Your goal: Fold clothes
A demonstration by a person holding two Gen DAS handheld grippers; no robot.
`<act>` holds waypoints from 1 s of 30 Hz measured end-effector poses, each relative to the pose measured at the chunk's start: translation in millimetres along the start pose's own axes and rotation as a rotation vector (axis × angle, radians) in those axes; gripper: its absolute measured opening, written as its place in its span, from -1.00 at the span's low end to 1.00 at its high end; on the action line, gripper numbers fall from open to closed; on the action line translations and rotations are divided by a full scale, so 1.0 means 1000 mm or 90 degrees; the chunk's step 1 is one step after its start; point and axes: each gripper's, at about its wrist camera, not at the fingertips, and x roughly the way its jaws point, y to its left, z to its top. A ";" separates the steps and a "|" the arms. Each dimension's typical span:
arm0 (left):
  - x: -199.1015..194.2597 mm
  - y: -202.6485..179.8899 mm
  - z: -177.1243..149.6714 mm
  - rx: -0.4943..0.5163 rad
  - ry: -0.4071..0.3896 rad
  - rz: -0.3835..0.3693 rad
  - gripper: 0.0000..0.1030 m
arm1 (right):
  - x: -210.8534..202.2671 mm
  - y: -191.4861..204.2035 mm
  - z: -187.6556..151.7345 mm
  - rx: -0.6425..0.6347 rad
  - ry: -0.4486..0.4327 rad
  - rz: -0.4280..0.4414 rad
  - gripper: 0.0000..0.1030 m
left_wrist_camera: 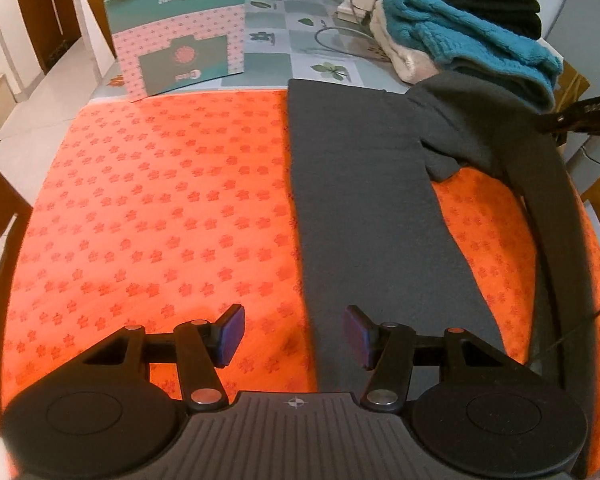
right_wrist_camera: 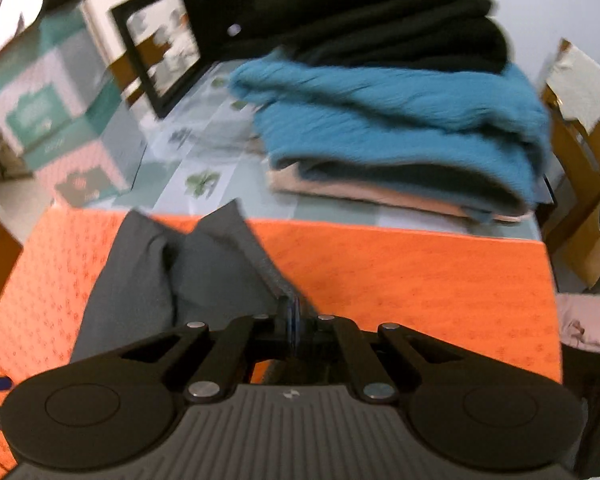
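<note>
Behind grey garment (left_wrist_camera: 360,208): folded clothes stack (left_wrist_camera: 472,36)

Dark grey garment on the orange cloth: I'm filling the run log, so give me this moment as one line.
task: fold clothes | left claw: open, empty | right claw: shut on dark grey garment, part lifted | surface: orange patterned cloth

Left wrist view: sits behind the left gripper (left_wrist_camera: 291,334), looks down and forward over the orange cloth (left_wrist_camera: 160,208) from a moderate height; whole near table in frame. Right wrist view: behind the right gripper (right_wrist_camera: 294,320), lower and closer, tilted, motion-blurred. Shared by both: orange cloth, grey garment (left_wrist_camera: 360,200) (right_wrist_camera: 148,272), blue knit pile (left_wrist_camera: 472,36) (right_wrist_camera: 400,120), patterned boxes (left_wrist_camera: 180,40) (right_wrist_camera: 52,120) at the far side
</note>
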 end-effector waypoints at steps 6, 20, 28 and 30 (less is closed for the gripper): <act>0.009 -0.009 0.015 0.001 -0.003 -0.025 0.12 | -0.005 -0.069 0.003 0.049 0.013 -0.048 -0.97; 0.033 -0.070 0.069 0.078 -0.022 -0.085 0.11 | 0.033 -0.158 -0.043 0.074 0.108 -0.149 -0.95; 0.036 -0.079 0.068 0.096 -0.011 -0.079 0.11 | 0.024 -0.163 -0.007 0.039 0.037 -0.104 -0.53; 0.035 -0.076 0.065 0.089 -0.007 -0.074 0.11 | 0.034 -0.167 0.001 0.033 0.036 -0.087 -0.36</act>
